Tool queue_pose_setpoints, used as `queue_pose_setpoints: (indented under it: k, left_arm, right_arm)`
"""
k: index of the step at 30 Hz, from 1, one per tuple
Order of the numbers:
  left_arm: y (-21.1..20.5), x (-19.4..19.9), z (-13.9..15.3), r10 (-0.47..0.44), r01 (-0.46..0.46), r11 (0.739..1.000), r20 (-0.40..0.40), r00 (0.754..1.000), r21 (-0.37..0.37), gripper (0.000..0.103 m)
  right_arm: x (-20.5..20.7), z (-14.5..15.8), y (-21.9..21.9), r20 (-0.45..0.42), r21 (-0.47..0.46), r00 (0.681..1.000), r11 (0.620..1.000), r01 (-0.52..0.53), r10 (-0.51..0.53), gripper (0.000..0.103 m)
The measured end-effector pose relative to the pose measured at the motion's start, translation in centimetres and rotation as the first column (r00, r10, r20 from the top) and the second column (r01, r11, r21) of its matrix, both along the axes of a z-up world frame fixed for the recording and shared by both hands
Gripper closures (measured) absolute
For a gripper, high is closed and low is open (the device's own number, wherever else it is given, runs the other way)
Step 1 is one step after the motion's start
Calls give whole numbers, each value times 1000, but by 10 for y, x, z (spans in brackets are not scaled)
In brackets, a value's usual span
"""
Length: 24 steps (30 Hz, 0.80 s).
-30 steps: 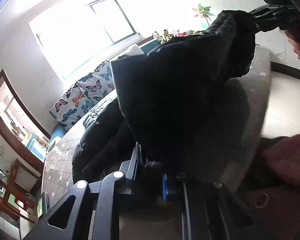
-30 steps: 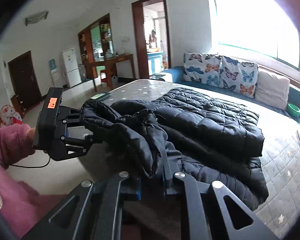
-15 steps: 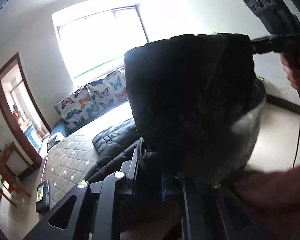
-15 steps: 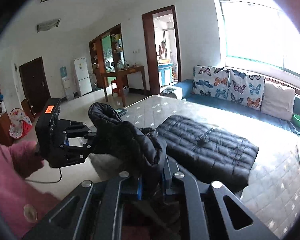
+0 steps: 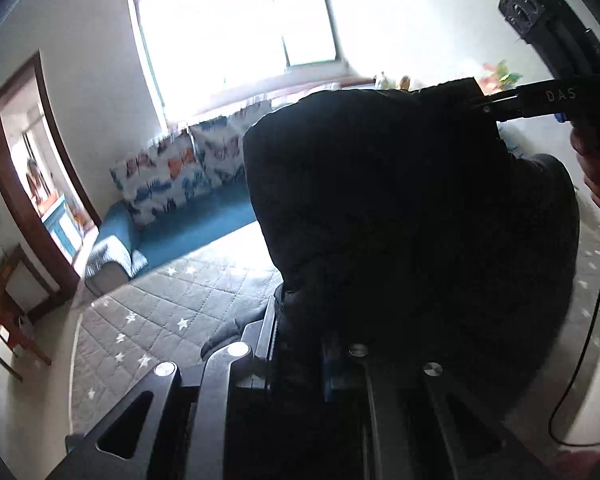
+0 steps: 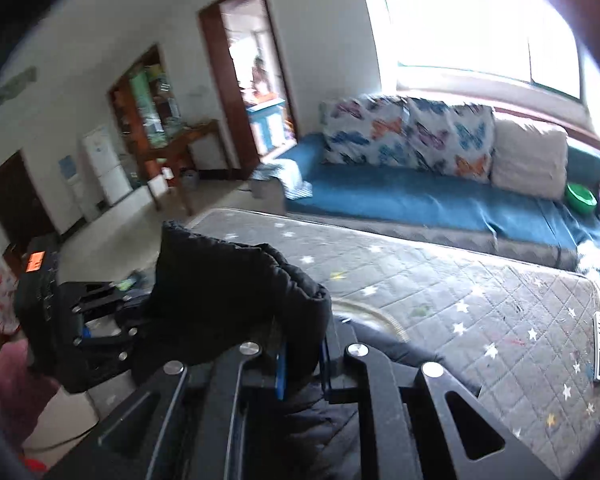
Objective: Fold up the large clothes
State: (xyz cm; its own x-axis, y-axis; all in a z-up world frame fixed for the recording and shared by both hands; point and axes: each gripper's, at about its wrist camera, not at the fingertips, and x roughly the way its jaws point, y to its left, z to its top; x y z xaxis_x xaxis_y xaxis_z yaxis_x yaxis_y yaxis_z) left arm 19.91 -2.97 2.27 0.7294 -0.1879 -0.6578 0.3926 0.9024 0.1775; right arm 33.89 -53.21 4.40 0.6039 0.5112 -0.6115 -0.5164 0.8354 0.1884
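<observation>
Both grippers' jaws pinch the black puffer jacket (lifted above the mattress).

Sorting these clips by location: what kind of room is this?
Most likely a home living room: a blue sofa with butterfly cushions, a quilted mattress as the folding surface, and a fridge.
</observation>
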Motion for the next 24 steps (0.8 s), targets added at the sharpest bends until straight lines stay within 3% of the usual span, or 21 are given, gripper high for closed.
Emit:
queue_pose_setpoints:
  k: [5, 12, 16, 18, 20, 24]
  left_arm:
    - [-19, 98, -36, 37, -36, 999, -142, 989, 12, 86]
    - [-35, 149, -87, 48, -35, 998, -234, 971, 58, 86]
    - [-19, 167, -121, 48, -34, 998, -268, 962, 57, 82]
    - [-19, 171, -128, 59, -46, 997, -265, 962, 55, 77]
    - [-15, 176, -136, 65, -55, 998, -264, 962, 42, 76]
    - [-4, 165, -117, 60, -61, 998, -244, 968, 2, 76]
  right_arm:
    - [81, -54, 1, -115, -30, 987, 994, 108, -110, 89]
    - [131, -123, -6, -275, -46, 937, 977, 210, -215, 89]
    - [146, -157, -10, -391, -86, 882, 964, 251, -264, 84]
    - [144, -146, -17, -401, -58, 873, 959, 277, -276, 83]
    - [132, -120, -23, -363, -34, 888, 956, 291, -283, 80]
    - [103, -79, -20, -242, -116, 926, 956, 270, -291, 80]
